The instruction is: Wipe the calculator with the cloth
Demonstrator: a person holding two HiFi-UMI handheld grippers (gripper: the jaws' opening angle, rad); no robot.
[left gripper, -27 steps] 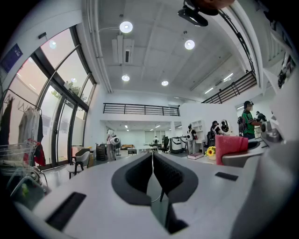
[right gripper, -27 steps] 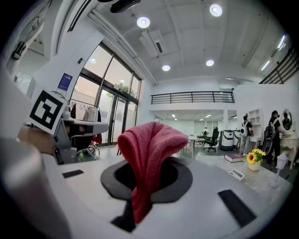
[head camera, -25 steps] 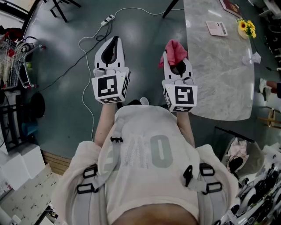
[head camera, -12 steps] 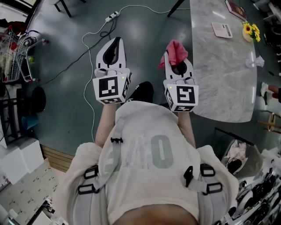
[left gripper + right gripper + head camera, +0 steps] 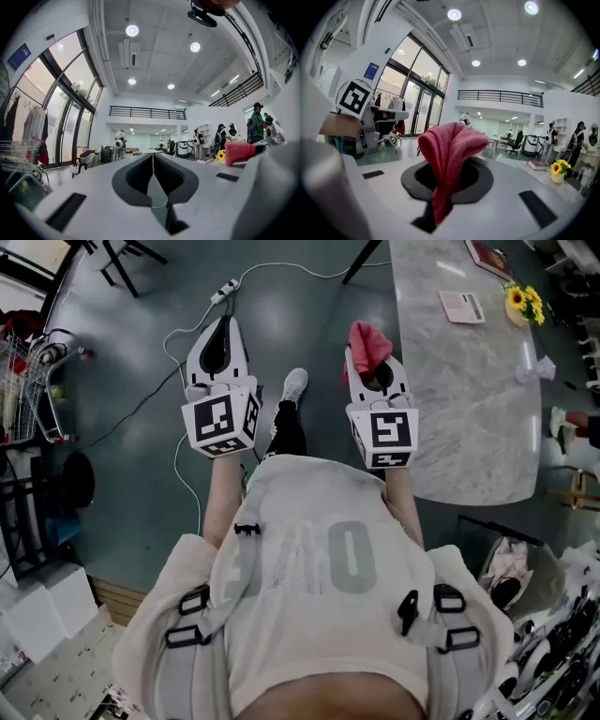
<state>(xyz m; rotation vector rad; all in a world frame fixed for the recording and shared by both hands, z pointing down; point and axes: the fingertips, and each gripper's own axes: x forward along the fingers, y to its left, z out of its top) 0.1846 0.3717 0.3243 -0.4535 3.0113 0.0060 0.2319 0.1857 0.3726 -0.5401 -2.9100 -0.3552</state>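
Observation:
A pink calculator (image 5: 462, 307) lies on the far part of the grey marble table (image 5: 469, 418) at the right of the head view. My right gripper (image 5: 370, 357) is shut on a red cloth (image 5: 367, 340), which bunches up above the jaws (image 5: 450, 154), and it hangs over the floor just left of the table's edge. My left gripper (image 5: 217, 345) is shut with nothing in it, held level over the floor further left; in its own view the pads (image 5: 153, 176) meet. The cloth also shows at the right of the left gripper view (image 5: 239, 153).
A small vase of yellow flowers (image 5: 523, 301) and a book (image 5: 490, 254) sit on the table beyond the calculator. A white cable and power strip (image 5: 225, 289) run across the grey floor. A wire cart (image 5: 28, 371) stands left. My foot (image 5: 292, 388) is stepping forward.
Both grippers have shifted forward over the floor as I step, the left one drifting left and up in the head view. A white shoe has replaced the dark one between them. Both jaws stay shut.

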